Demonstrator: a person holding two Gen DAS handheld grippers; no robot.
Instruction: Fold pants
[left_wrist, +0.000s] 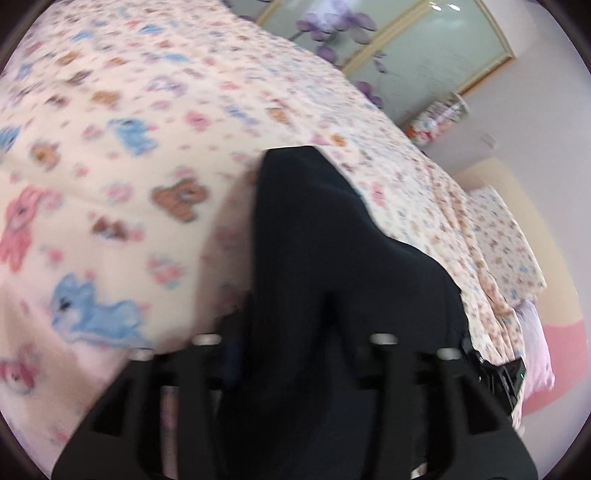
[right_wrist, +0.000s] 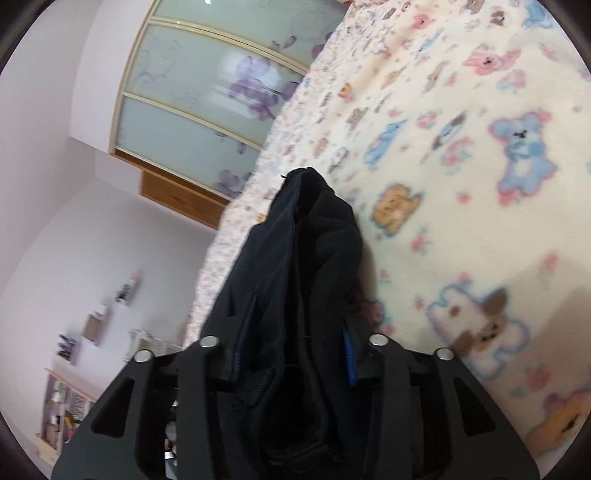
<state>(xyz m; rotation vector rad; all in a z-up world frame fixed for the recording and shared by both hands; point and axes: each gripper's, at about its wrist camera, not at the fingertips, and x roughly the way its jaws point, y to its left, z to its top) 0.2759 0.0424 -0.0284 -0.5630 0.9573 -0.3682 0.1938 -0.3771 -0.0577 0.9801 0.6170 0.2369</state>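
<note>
the black pants (left_wrist: 332, 266) lie bunched in a dark ridge on the animal-print blanket (left_wrist: 110, 155), running from between the fingers up toward 12 o'clock in both wrist views. the left gripper (left_wrist: 295, 354) stands part spread with the cloth filling the gap; whether its pads actually press the fabric i cannot tell, since the view is blurred and black sits on black. the right gripper (right_wrist: 291, 354) is likewise part spread around a thick wad of pants (right_wrist: 295, 280), with a blue pad (right_wrist: 349, 354) showing at about 3 o'clock of the wad; grip or mere straddle, i cannot tell.

risks, as i judge them: a loose hold would let layers slide out unevenly, so the fold goes crooked. the bundle is thick and lumpy, so closing on it may catch only the outer layer. the soft blanket could be pinched along with the pants and dragged. the pants also lie near the bed's edge toward the mirrored wardrobe (right_wrist: 207, 103), so a pull toward 10 o'clock in the right view might spill them off.
</note>
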